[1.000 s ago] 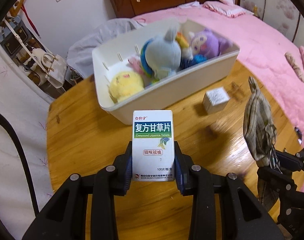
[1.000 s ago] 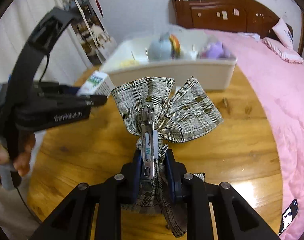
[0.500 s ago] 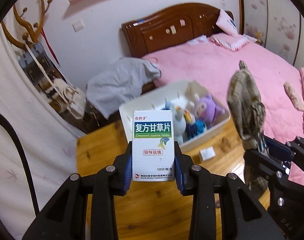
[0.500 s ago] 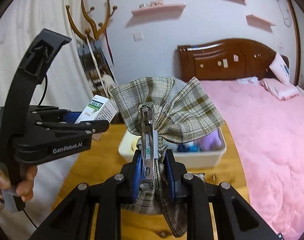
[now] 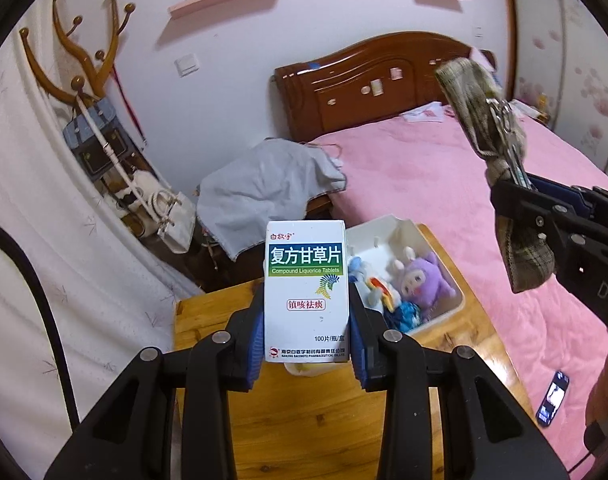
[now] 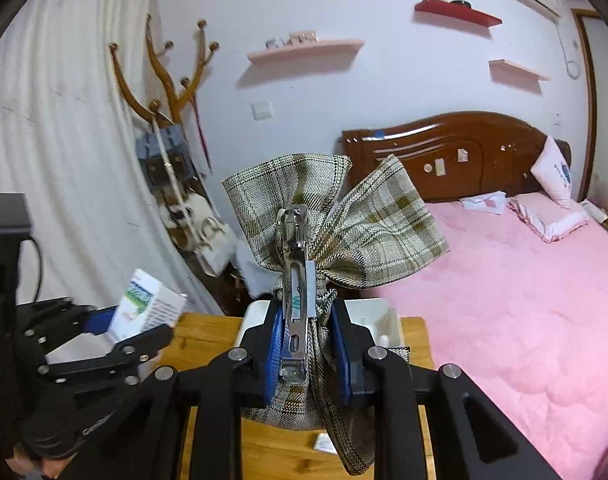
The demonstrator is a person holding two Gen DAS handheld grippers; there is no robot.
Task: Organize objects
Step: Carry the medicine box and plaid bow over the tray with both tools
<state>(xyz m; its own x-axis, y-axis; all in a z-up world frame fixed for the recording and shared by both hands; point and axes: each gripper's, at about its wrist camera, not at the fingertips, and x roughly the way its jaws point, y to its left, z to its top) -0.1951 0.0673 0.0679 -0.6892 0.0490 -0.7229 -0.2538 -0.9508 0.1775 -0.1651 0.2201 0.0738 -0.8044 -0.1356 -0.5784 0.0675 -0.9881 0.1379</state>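
Observation:
My left gripper (image 5: 306, 338) is shut on a white medicine box (image 5: 306, 290) with green and blue print, held upright high above the wooden table (image 5: 304, 412). It also shows in the right wrist view (image 6: 145, 306). My right gripper (image 6: 307, 344) is shut on a plaid bow hair clip (image 6: 336, 216) by its metal clasp; the clip also shows at the right of the left wrist view (image 5: 484, 120). A white bin (image 5: 408, 232) with plush toys (image 5: 422, 282) sits on the table below and beyond both grippers.
A pink bed (image 5: 444, 176) with a brown headboard (image 6: 456, 152) lies to the right. A coat rack with bags (image 5: 99, 136) stands at the left wall. A grey cloth (image 5: 263, 188) lies behind the table. A phone (image 5: 552, 398) lies on the bed edge.
Both grippers have risen well above the table with their objects still held. The bin and table now look smaller and lower; the wall shelves have come into view.

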